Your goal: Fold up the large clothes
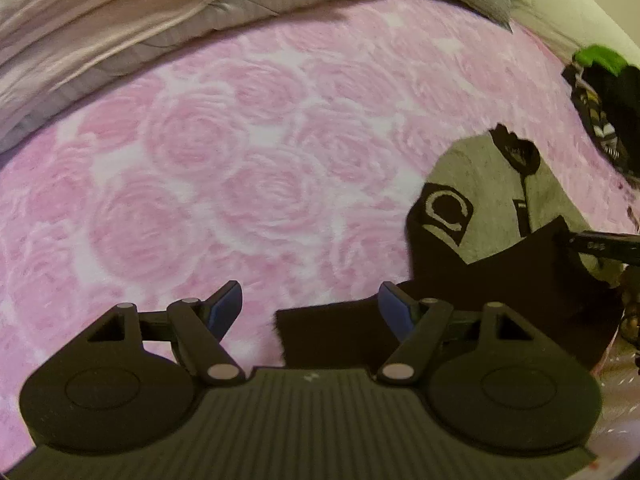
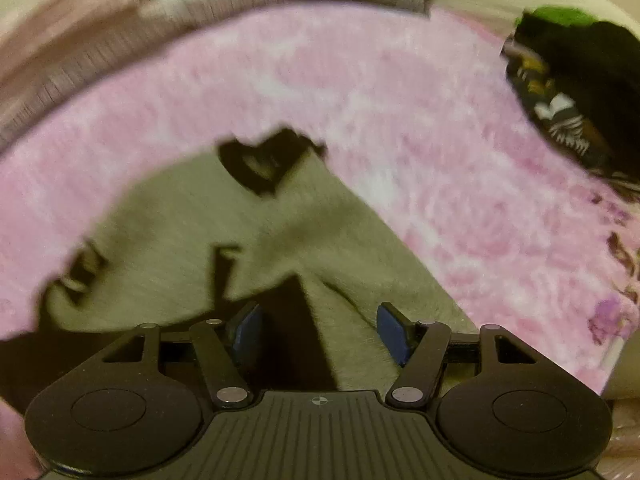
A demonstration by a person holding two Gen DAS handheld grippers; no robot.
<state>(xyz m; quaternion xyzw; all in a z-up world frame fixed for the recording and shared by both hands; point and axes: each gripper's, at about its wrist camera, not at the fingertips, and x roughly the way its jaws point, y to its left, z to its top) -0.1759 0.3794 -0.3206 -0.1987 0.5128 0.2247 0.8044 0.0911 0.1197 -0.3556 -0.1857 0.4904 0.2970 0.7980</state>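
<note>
Sweatshirt [image 2: 168,264] collar-away on blanket [image 2: 400,120]

One sign can be read: a large pale letter "C" [image 1: 445,213] on a black patch, set on the sleeve of the grey garment [image 1: 480,176] lying on the bed — clear in the left wrist view, smeared by blur in the right. The black collar label [image 1: 516,153] carries marks too small to read.

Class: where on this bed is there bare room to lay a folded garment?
Free: the pink rose blanket between the pillows and the grey-and-black garment. Crowded: the right edge, with the dark clothes pile.
</note>
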